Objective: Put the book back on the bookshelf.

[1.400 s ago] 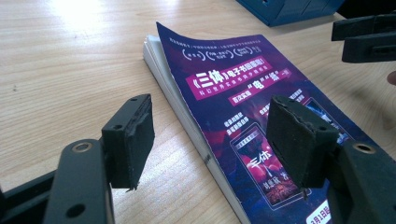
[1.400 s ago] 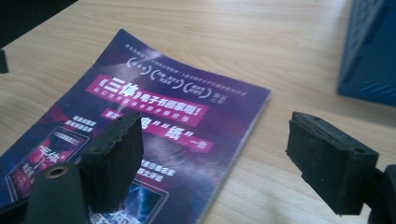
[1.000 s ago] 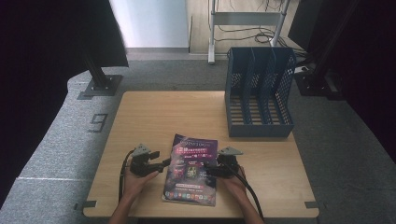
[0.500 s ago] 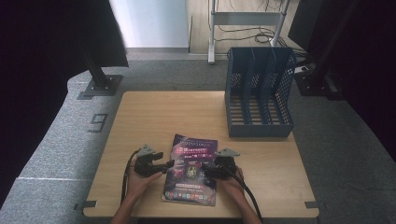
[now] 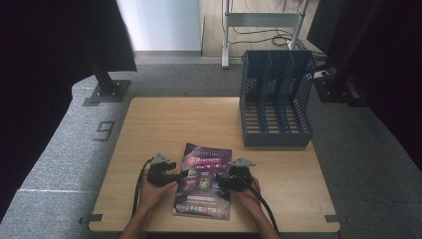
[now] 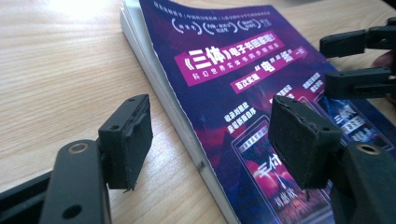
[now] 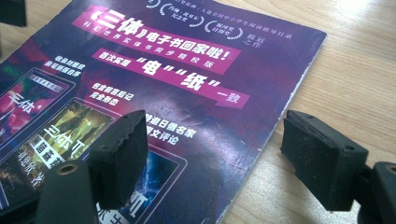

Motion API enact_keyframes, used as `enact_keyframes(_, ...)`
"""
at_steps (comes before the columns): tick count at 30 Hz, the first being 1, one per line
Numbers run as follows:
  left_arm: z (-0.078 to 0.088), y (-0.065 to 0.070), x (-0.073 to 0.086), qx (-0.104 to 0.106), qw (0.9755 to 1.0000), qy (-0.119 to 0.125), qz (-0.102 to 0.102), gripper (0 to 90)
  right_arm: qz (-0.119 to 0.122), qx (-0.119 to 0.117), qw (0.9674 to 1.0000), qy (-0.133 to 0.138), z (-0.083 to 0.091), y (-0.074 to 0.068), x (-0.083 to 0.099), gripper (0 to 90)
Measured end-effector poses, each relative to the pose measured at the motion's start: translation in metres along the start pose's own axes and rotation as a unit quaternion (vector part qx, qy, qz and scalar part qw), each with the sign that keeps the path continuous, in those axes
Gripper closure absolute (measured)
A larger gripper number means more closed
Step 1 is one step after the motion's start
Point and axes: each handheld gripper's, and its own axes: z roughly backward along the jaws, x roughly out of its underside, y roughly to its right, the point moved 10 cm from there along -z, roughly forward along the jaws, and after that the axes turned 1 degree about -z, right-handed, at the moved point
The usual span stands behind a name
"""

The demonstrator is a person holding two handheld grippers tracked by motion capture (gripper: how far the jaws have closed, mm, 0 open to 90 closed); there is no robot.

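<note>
A: Two grippers flanking the magazine [image 5: 203,181], lying flat near the front edge of the worktop [image 5: 164,124]. Left gripper [image 5: 183,175] straddling the spine-side edge, fingers [image 6: 126,140] apart, gripping nothing. Right gripper [image 5: 220,180] straddling the opposite long edge, fingers [image 7: 119,156] also apart.

B: Seeing the same. Guessing at a two-sided lift, maybe toward the blue file rack [image 5: 276,99] standing well apart at the far right.

A: Worrying about the lower fingers. Sitting flush on wood, so likely pushing the magazine sideways instead of sliding under.

B: Also risking a pinch on the cover alone, peeling it up and leaving the pages behind.

A: And sagging in the middle if lifting unevenly. Glossy cover, probably slipping under a light clamp.

B: Closing out of sync meaning skewing.
</note>
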Motion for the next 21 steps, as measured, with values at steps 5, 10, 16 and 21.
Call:
enact_keyframes(5, -0.014, 0.008, 0.001, 0.005, 0.9998, -0.015, -0.016, 30.4, 0.0, 0.0, 1.0, 0.001, 0.0, -0.001, 0.0, 23.5)
enact_keyframes(10, -0.02, 0.008, 0.002, -0.004, 0.9995, -0.023, -0.019, 29.5, -0.002, 0.001, 1.0, 0.001, 0.0, -0.001, 0.0, 24.2)
enact_keyframes(16, -0.023, 0.007, 0.004, -0.005, 0.9994, -0.032, -0.012, 27.9, -0.001, 0.002, 1.0, 0.001, 0.0, -0.001, 0.0, 24.2)
enact_keyframes(21, -0.024, 0.007, 0.003, -0.003, 0.9995, -0.031, -0.003, 28.0, -0.001, 0.002, 1.0, 0.001, 0.0, -0.001, 0.0, 24.3)
